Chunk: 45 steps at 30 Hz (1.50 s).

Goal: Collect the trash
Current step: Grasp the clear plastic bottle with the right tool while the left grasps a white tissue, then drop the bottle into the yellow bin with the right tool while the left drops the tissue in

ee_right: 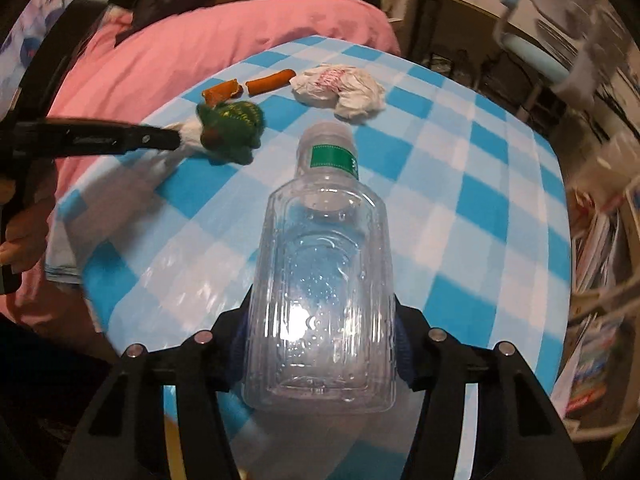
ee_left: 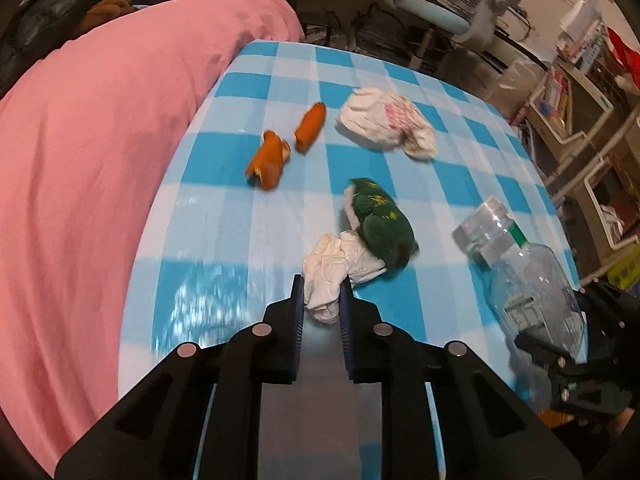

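Note:
My left gripper (ee_left: 322, 300) is shut on a crumpled white tissue (ee_left: 326, 276) that lies against a green wrapper (ee_left: 380, 224) on the checked tablecloth (ee_left: 248, 240). From the right wrist view, the left gripper (ee_right: 176, 140) reaches in from the left to the same green wrapper (ee_right: 234, 128). A clear plastic bottle (ee_right: 320, 280) with a green band sits between the pads of my right gripper (ee_right: 320, 344), which press on its sides near the base. The bottle (ee_left: 532, 280) leans at the right, with the right gripper (ee_left: 568, 364) at its base.
Two orange peel pieces (ee_left: 268, 160) (ee_left: 310, 126) and a crumpled white plastic bag (ee_left: 384, 122) lie further back on the table. Pink bedding (ee_left: 88, 160) borders the table's left side. A chair (ee_left: 432, 12) and shelves (ee_left: 580, 100) stand beyond the far and right edges.

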Each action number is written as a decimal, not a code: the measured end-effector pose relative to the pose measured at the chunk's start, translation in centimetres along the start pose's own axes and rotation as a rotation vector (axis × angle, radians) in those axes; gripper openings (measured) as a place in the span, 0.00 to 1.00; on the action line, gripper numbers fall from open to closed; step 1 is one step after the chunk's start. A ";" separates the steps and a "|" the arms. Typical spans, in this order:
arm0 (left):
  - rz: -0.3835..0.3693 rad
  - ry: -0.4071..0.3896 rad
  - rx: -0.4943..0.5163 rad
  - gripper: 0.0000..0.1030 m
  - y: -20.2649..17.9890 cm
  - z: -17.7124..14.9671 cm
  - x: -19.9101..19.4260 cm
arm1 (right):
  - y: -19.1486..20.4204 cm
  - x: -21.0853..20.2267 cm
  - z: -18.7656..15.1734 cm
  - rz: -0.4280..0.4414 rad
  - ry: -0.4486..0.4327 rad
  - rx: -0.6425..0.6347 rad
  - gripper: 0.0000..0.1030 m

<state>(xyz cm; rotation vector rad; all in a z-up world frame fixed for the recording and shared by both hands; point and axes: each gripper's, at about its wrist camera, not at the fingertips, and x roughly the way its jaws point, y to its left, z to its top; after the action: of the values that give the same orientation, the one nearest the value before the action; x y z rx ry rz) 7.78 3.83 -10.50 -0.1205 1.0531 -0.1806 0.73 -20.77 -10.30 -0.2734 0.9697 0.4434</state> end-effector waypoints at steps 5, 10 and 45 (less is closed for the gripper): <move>-0.006 0.016 0.023 0.15 -0.6 -2.6 -2.2 | 0.0 -0.6 -0.8 -0.011 -0.016 0.019 0.54; 0.017 0.048 0.035 0.19 -0.7 -4.1 -2.4 | 0.2 -0.4 -0.9 -0.031 -0.024 0.021 0.65; 0.141 -0.031 0.249 0.00 -5.9 -6.6 -3.7 | -0.8 -0.5 -0.5 -0.008 -0.080 0.138 0.53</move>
<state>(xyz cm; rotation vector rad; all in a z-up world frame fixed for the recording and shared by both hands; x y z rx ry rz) -0.29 -1.29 -9.44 0.1745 0.9958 -0.1801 0.52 -21.81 -10.11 -0.1342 0.9163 0.3755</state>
